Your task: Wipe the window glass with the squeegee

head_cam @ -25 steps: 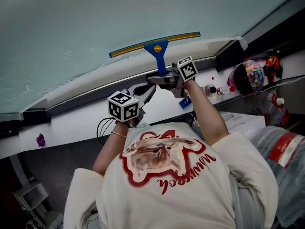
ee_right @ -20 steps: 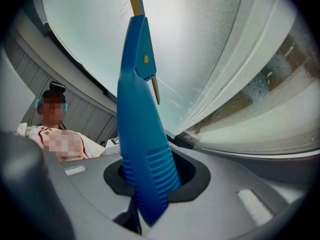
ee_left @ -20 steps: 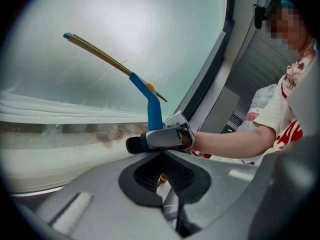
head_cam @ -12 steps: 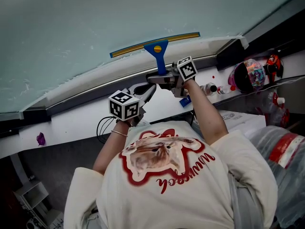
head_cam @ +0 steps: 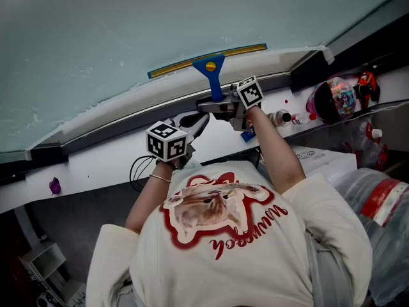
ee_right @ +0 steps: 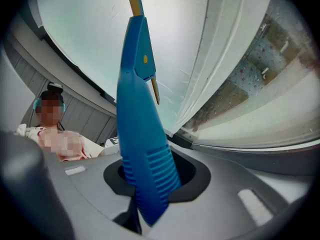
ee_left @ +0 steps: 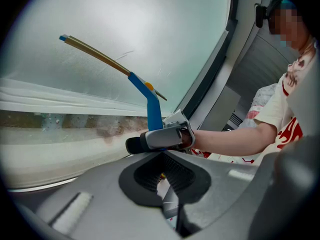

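A squeegee (head_cam: 211, 75) with a blue handle and a yellow-edged blade (head_cam: 208, 57) rests against the lower part of the window glass (head_cam: 128, 24). My right gripper (head_cam: 220, 105) is shut on the handle's lower end, just above the window frame. In the right gripper view the ribbed blue handle (ee_right: 142, 149) sits between the jaws of the right gripper (ee_right: 150, 184) and rises toward the glass. My left gripper (head_cam: 192, 123) hangs lower left of it, shut, holding nothing. The left gripper view shows the left gripper (ee_left: 165, 171) below the right gripper (ee_left: 160, 139) and the squeegee (ee_left: 150, 104).
A band of white foam (head_cam: 96, 104) runs along the bottom of the glass above the dark frame (head_cam: 128, 125). Under it is a white ledge (head_cam: 96, 165) with a cable (head_cam: 137, 171), a purple item (head_cam: 54, 187) and small bottles (head_cam: 284, 118). Colourful objects (head_cam: 335, 101) sit right.
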### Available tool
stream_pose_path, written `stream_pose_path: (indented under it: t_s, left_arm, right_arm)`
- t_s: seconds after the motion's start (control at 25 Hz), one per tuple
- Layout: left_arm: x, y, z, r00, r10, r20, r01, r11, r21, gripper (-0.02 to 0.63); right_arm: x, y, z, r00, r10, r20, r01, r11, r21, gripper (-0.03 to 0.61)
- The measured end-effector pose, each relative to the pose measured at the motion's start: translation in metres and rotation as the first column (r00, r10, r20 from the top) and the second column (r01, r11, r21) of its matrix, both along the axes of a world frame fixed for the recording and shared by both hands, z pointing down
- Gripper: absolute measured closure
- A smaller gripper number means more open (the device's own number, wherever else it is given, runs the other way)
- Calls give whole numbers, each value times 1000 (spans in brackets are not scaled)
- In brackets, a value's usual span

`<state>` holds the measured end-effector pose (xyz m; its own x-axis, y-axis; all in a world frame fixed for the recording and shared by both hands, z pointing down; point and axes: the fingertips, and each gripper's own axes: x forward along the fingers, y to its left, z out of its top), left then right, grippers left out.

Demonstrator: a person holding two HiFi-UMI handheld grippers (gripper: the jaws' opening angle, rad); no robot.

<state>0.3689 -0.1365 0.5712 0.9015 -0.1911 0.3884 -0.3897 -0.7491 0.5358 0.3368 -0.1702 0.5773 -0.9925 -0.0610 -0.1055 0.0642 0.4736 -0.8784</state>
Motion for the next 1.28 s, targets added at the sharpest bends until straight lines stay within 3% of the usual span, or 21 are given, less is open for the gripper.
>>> stream_pose_path:
  t_s: [1.28]
  left_arm:
    - [-2, 5, 20, 999, 19, 32, -18, 999, -35, 612]
  right_arm:
    - [-3, 5, 22, 1000, -8, 4, 9, 998, -61, 462]
